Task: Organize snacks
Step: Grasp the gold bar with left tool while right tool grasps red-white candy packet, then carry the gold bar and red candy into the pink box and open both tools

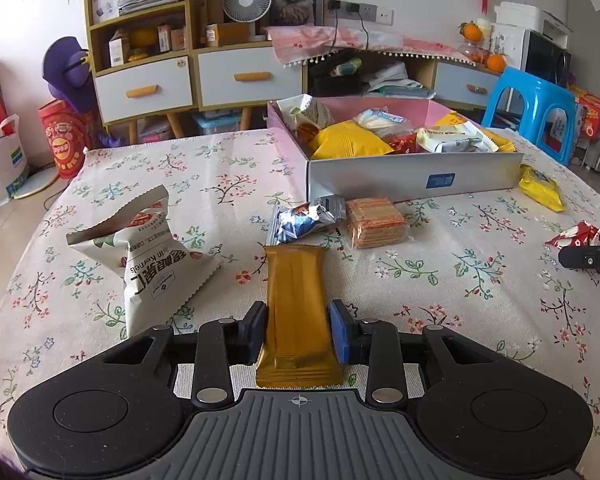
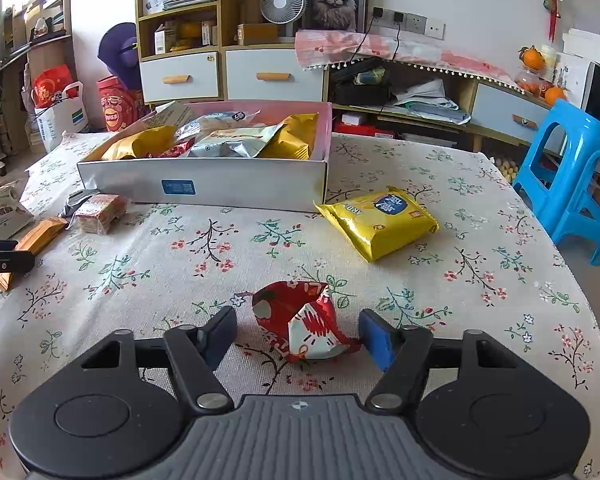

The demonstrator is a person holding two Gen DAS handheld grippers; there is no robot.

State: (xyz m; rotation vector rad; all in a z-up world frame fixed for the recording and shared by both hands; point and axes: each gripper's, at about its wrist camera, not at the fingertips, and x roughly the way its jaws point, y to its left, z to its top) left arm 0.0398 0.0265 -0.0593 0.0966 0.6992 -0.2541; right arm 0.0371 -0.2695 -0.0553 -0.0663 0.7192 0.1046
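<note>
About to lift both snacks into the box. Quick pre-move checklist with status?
1. Left gripper pads on gold bar: ok, both pads press its sides.
2. Right gripper around red packet: not ok, gap remains at the left pad.
3. Bar centred in the grip: ok.
4. Box open: ok, no lid in the way.
5. Room in box: cannot tell, it already looks crowded.
6. Path to box: ok for right; for left, blue packet and crackers lie ahead.
</note>
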